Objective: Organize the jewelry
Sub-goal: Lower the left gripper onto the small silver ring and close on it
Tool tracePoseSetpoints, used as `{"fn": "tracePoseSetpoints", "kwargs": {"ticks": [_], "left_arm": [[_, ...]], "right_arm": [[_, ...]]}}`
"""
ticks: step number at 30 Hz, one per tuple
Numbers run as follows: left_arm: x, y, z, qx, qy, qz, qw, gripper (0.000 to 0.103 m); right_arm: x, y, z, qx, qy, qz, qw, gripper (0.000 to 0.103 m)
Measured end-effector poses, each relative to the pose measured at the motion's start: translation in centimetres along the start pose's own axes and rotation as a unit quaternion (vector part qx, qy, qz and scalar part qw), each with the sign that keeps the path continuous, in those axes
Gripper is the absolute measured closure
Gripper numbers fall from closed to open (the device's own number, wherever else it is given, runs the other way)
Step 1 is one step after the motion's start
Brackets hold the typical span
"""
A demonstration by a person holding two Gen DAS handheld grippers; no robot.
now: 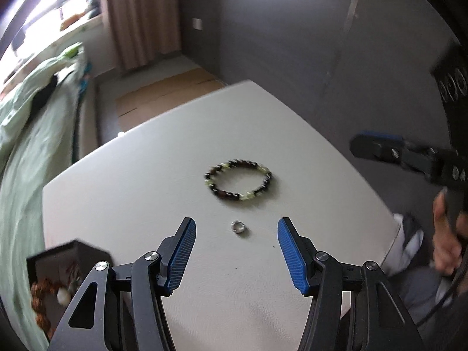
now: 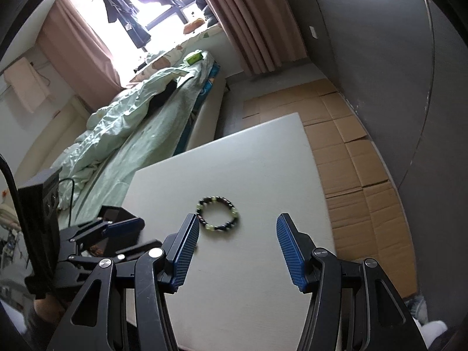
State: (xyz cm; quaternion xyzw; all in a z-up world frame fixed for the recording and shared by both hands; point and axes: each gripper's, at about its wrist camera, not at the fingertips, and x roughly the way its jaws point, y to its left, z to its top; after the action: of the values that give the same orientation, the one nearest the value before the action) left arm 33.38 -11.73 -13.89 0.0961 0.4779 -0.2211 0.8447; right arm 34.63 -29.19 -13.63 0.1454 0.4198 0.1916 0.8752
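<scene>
A bracelet (image 1: 237, 180) of dark and pale green beads lies flat in the middle of the white table (image 1: 140, 181). A small silver ring (image 1: 237, 227) lies just in front of it. My left gripper (image 1: 237, 223) hovers above the ring, open and holding nothing. At the right edge of the left wrist view, the right gripper (image 1: 377, 149) reaches in above the table. In the right wrist view the bracelet (image 2: 218, 213) lies just beyond my right gripper (image 2: 237, 219), which is open and empty. The left gripper (image 2: 136, 235) shows at the left. The ring is hidden there.
A black open box (image 1: 67, 263) with an orange beaded piece inside stands at the table's near left corner, also seen as the box (image 2: 112, 213) behind the left gripper. A bed with a green quilt (image 2: 131, 122) runs along the left. Flattened cardboard (image 2: 351, 152) covers the floor beyond.
</scene>
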Motion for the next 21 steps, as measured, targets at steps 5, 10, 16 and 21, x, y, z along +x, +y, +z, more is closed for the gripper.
{"fn": "tracePoseSetpoints", "kwargs": {"ticks": [5,10,16,21], "left_arm": [[2.1,-0.4,-0.3,0.026,0.021,-0.008,0.9994,0.053],[4.1,0.4,-0.5,0.008,0.032,-0.018,0.9993,0.066],[5.1,0.0,-0.5,0.023,0.032,-0.01,0.9992,0.074],[5.0,0.6,-0.6,0.008,0.035,-0.005,0.9993,0.09]], "right_arm": [[1.2,-0.9,-0.3,-0.011,0.024,-0.029,0.999,0.047],[3.0,-1.2,-0.5,-0.021,0.057,-0.054,0.997,0.047],[4.3,-1.2,-0.8,-0.031,0.075,-0.062,0.995,0.047],[5.2,-1.1,-0.7,-0.028,0.084,-0.065,0.994,0.048]]}}
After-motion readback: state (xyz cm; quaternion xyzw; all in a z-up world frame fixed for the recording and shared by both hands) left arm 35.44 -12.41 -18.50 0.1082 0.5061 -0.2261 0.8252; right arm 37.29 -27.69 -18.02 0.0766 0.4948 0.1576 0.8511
